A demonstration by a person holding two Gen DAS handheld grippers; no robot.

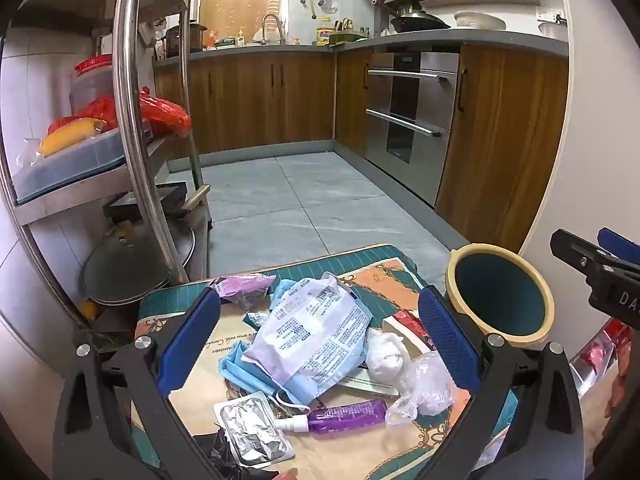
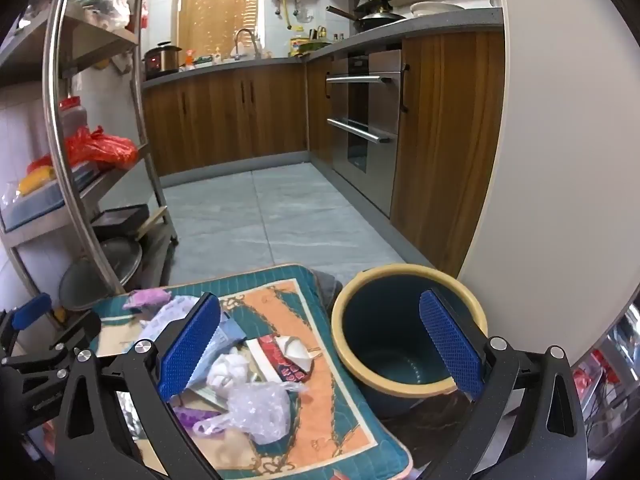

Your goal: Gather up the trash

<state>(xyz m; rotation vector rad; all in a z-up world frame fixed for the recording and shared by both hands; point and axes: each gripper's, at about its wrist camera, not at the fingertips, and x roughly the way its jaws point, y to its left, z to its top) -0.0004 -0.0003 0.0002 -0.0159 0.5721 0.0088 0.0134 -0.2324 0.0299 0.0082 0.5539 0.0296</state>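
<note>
Both grippers hang released over the litter, holding nothing. Between the left gripper's (image 1: 320, 344) wide-set fingers lies the printed plastic wrapper (image 1: 316, 328), crinkled, atop a soft blue mask (image 1: 256, 372). The right gripper (image 2: 320, 344) frames clear film (image 2: 256, 408) by its left finger; the round, smooth bin (image 2: 404, 328) stands behind its right finger, probably placed within easy reach for drops.

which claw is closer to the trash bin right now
Right. The right claw hangs open just over the bin, one finger across its mouth; the left claw hovers open above the litter pile, beside it.
</note>
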